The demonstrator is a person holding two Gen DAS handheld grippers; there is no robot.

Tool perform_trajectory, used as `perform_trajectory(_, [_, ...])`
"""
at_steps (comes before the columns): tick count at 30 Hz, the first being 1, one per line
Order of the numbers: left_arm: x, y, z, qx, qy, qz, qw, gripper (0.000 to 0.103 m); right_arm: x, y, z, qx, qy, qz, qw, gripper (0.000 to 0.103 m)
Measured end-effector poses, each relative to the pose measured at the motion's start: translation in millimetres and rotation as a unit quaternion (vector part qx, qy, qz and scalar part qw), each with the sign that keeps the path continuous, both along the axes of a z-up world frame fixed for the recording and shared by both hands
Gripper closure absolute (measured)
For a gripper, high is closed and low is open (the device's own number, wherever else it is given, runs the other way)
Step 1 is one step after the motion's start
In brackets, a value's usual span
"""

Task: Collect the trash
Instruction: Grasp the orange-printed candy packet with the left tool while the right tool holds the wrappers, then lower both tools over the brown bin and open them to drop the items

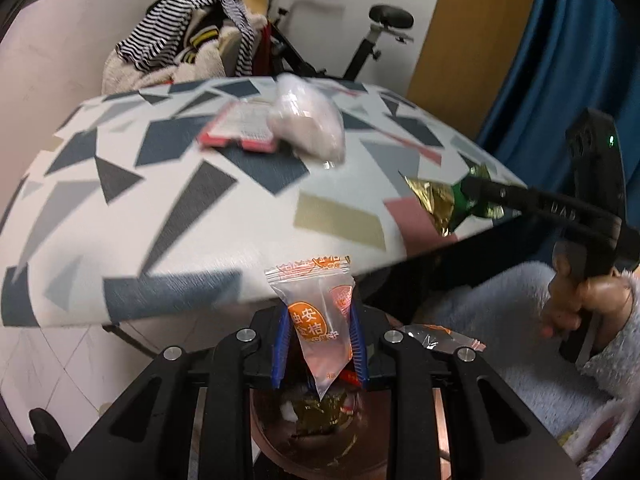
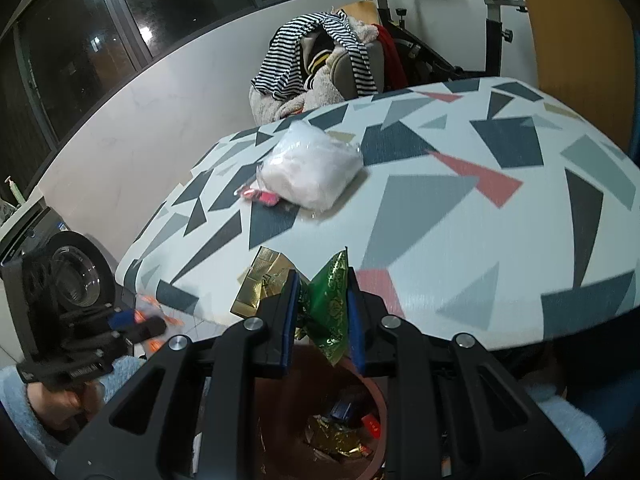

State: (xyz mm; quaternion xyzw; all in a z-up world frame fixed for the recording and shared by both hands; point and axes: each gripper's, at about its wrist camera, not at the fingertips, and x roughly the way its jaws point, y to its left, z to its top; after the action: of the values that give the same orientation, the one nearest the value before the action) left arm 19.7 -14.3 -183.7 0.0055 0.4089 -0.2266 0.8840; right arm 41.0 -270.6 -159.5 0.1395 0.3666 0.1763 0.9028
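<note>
The left tool (image 1: pixel 320 320) pinches a clear orange-printed wrapper (image 1: pixel 320 320); the right tool (image 2: pixel 322 316) clamps green-gold foil (image 2: pixel 330 304). Both look feather-light, crinkly and slippery, so mid-body grips suit, with the bin (image 2: pixel 374 396) at six o'clock.

I see clear glossy plastic on the orange-printed wrapper (image 1: pixel 320 320) and crinkled metallic foil, gold and green, on the foil wrapper (image 2: pixel 330 300). Tablecloth (image 1: pixel 160 208) reads matt, woven cloth. My sleeve (image 1: pixel 612 360) is fuzzy fleece. Bin (image 2: pixel 372 400) looks smooth brown plastic.
</note>
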Motion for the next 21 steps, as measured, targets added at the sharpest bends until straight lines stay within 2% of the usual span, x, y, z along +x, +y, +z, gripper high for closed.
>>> perform_trajectory(3, [-3.4, -6.5, -11.5, 0.003, 0.013, -0.008, 0.9999, 0.076, -6.9, 1.9, -5.7, 0.000, 0.004, 0.003, 1.000, 0.078])
perform_trajectory(6, [-6.7, -13.0, -18.9, 0.004, 0.023, -0.018, 0.9996, 0.070, -10.9, 3.1, -9.7, 0.000, 0.006, 0.008, 1.000, 0.078])
perform_trajectory(11, [-10.2, -17.2, -23.3, -0.001, 0.030, -0.026, 0.9992, 0.048, -15.3, 4.8, -15.0, 0.011, 0.011, 0.022, 1.000, 0.078])
perform_trajectory(14, [-11.2, -14.3, -20.2, -0.001, 0.024, -0.021, 0.9995, 0.039, -17.1, 8.4, -18.0, 0.007, 0.014, 0.027, 1.000, 0.078])
perform_trajectory(21, [-17.1, 2.2, -6.7, 0.003, -0.011, 0.012, 0.9999, 0.017, -23.9, 25.4, -29.4, -0.005, 0.027, 0.051, 0.998, 0.078])
